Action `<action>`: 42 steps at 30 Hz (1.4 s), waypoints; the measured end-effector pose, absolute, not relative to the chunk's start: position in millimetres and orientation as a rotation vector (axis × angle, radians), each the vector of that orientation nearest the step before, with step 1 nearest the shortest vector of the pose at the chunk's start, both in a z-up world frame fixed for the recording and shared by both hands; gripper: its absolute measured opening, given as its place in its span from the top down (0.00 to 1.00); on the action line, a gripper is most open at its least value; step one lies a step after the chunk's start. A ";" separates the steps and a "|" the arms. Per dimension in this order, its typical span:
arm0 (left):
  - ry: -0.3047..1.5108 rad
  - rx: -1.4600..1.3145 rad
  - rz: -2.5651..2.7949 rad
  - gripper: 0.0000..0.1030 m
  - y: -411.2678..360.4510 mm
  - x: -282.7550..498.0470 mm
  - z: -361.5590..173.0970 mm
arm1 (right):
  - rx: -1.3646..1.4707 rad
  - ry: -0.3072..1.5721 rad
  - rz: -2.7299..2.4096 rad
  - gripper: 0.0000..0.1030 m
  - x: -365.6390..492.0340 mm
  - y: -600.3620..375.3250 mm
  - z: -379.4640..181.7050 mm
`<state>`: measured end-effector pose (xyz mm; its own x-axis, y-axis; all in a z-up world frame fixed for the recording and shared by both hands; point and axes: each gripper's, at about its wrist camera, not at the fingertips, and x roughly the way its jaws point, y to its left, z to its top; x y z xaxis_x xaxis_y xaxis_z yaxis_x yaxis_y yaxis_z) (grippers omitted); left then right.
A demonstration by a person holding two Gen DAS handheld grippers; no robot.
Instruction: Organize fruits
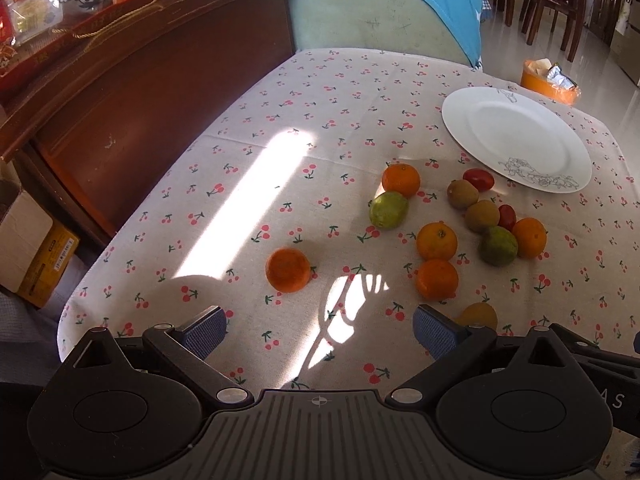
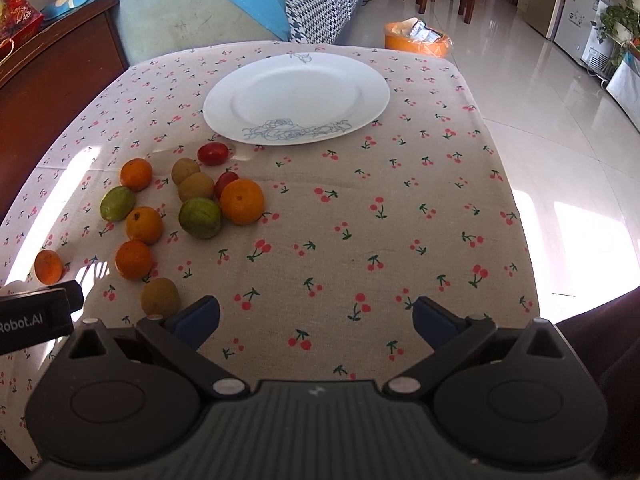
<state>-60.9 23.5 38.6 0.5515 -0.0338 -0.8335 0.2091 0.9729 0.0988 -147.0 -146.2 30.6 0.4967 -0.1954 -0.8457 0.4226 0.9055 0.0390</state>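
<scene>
Both grippers — left gripper (image 1: 320, 330), right gripper (image 2: 316, 318) — released, empty; oranges (image 2: 242, 202) round, firm, likely roll — grasp across the middle

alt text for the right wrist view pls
An empty white plate sits on a cherry-print tablecloth, with oranges, green fruits, brown fruits and red tomatoes scattered loose to its near left. The right gripper hovers open, holding nothing.
</scene>
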 end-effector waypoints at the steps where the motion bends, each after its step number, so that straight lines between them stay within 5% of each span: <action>1: 0.975 0.189 -0.143 0.02 26.0 -60.9 38.9 | 0.249 0.982 -0.381 0.01 -146.9 -143.9 31.8; 42: 0.920 0.196 -0.150 0.03 39.8 -71.5 45.2 | 0.148 0.961 -0.395 0.03 -146.0 -113.4 51.6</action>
